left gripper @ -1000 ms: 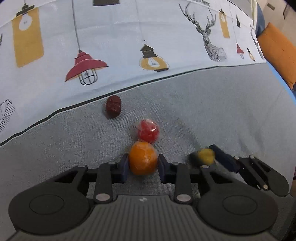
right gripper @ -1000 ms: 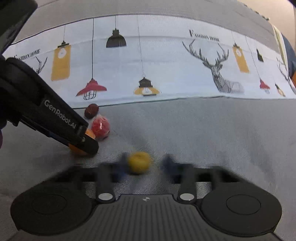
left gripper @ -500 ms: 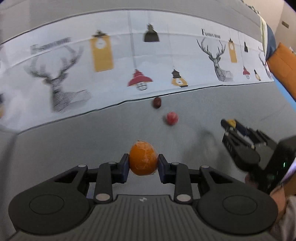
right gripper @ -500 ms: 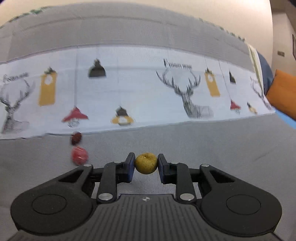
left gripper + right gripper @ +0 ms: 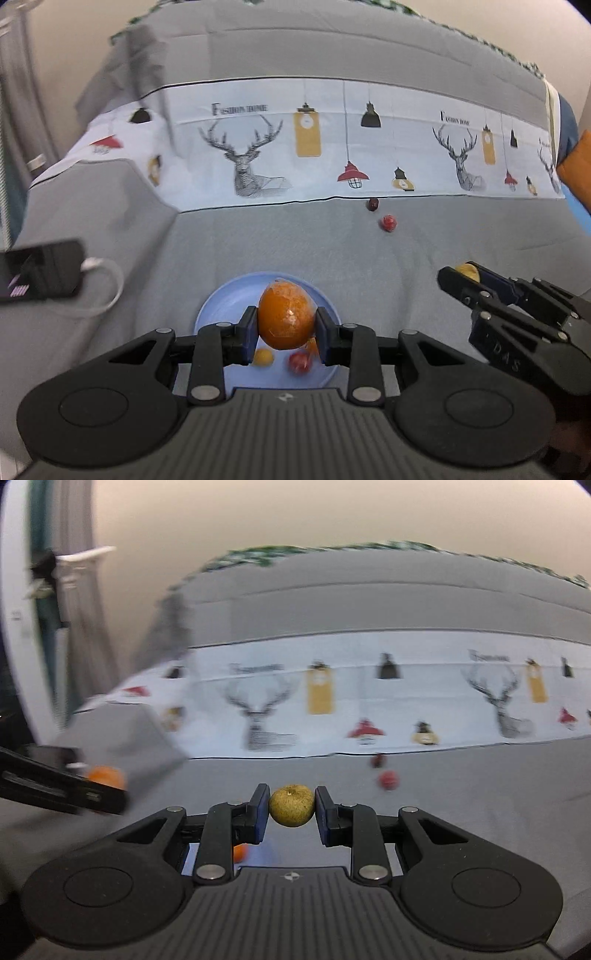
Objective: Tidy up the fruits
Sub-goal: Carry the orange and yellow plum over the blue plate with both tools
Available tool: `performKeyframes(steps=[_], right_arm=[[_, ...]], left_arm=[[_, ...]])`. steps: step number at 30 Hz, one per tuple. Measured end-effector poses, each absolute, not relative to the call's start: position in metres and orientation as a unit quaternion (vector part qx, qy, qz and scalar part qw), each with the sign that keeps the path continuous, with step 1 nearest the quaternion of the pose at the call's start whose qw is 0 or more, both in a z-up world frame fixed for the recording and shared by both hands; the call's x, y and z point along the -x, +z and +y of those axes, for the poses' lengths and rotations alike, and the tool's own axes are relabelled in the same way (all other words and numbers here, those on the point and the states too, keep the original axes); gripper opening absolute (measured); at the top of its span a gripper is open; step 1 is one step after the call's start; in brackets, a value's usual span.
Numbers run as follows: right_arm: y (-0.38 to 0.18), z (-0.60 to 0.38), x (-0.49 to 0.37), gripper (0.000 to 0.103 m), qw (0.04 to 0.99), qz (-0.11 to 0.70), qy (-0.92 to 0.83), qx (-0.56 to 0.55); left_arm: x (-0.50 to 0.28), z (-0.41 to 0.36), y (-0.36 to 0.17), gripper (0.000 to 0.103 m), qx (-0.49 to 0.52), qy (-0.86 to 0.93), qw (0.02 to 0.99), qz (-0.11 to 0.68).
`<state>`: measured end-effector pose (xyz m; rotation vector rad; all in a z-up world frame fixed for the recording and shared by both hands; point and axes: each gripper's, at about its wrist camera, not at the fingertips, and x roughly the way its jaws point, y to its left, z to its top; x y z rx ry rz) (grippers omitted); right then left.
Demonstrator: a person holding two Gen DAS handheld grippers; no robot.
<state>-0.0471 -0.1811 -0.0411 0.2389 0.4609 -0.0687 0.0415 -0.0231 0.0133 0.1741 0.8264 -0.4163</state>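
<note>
Gripping a round orange fruit [image 5: 286,319] above the pale blue round plate [image 5: 225,301], your left gripper [image 5: 286,328] has jaws closed; your right gripper [image 5: 291,806] jaws clamp a small yellow-green fruit [image 5: 291,805].

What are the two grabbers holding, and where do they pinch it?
The left gripper pinches the orange by its two sides, above the blue plate. The right gripper pinches the small yellow fruit by its sides too.
</note>
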Motion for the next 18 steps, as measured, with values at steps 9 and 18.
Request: performKeyframes(steps=[9,18], right_arm=[[0.002,-0.121,0.112,0.028,0.979,0.192,0.022,-0.060],[0.004,-0.100,0.137,0.028,0.979,0.194,0.056,-0.032]], left_arm=[[0.028,0.030,0.025,0.035,-0.040,-0.188,0.907,0.375],[0.065,0.052,0.035,0.035,-0.032,-0.174,0.920,0.349]])
